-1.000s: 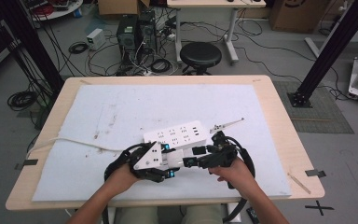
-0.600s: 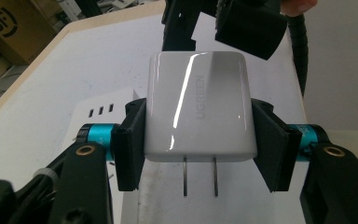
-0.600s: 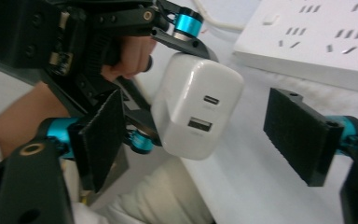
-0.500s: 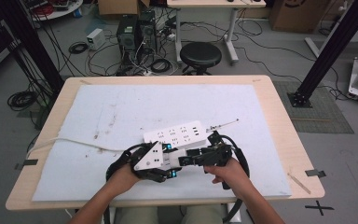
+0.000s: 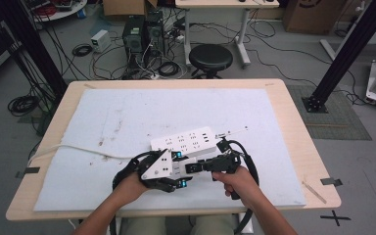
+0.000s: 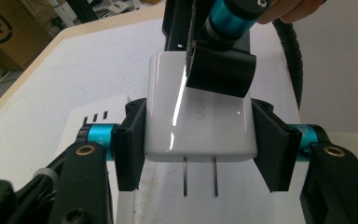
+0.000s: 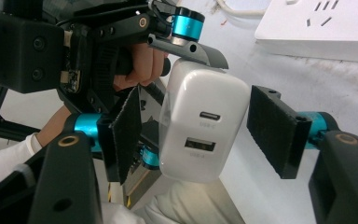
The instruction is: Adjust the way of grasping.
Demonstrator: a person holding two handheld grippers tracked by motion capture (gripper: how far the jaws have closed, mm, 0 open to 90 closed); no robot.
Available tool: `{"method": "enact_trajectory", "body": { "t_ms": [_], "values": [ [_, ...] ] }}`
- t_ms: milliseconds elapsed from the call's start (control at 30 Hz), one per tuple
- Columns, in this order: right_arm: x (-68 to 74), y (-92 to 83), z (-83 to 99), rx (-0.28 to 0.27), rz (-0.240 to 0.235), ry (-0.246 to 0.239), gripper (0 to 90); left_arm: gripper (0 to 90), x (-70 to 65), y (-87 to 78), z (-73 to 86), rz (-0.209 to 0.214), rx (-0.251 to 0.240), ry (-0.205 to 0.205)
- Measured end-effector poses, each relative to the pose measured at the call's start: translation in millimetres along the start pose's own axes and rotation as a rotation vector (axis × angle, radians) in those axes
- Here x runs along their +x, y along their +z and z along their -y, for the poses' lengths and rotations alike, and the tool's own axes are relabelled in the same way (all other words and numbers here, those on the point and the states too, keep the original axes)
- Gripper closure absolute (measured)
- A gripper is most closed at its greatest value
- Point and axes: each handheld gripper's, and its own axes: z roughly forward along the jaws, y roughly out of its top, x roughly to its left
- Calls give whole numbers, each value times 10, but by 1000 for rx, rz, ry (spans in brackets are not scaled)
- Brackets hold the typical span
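Charger: white, two-prong, held above the near middle of the desk, between both claws.
Left claw: pinching charger's sides.
Right claw: spread, pads off the charger.
Power strip: white, just beyond, on white mat.

A pale wooden table stands on a grey floor strewn with black cables. Beyond its far edge are a round black stool, two computer towers and a white desk. A cardboard box sits far right.
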Motion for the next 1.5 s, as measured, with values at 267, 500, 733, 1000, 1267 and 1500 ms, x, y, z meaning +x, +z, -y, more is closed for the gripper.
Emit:
{"method": "enact_trajectory", "body": {
  "t_ms": [267,500,733,1000,1267,1500],
  "values": [
    [-33,11,4,12,-35,16,495,425,-3,23,-8,7,1,9],
    [-92,10,11,15,-58,74,593,424,-10,41,-6,5,10,15],
    [-100,-75,29,-9,10,35,629,259,34,38,54,9,20,-116],
    [-116,-329,60,-87,128,-95,633,259,67,-90,192,-50,47,-162],
    [-94,-478,99,-31,277,-218,633,259,177,-250,355,-148,45,-291],
    [-18,-570,86,8,409,-353,633,259,199,-412,446,-231,29,-360]
  ]
}}
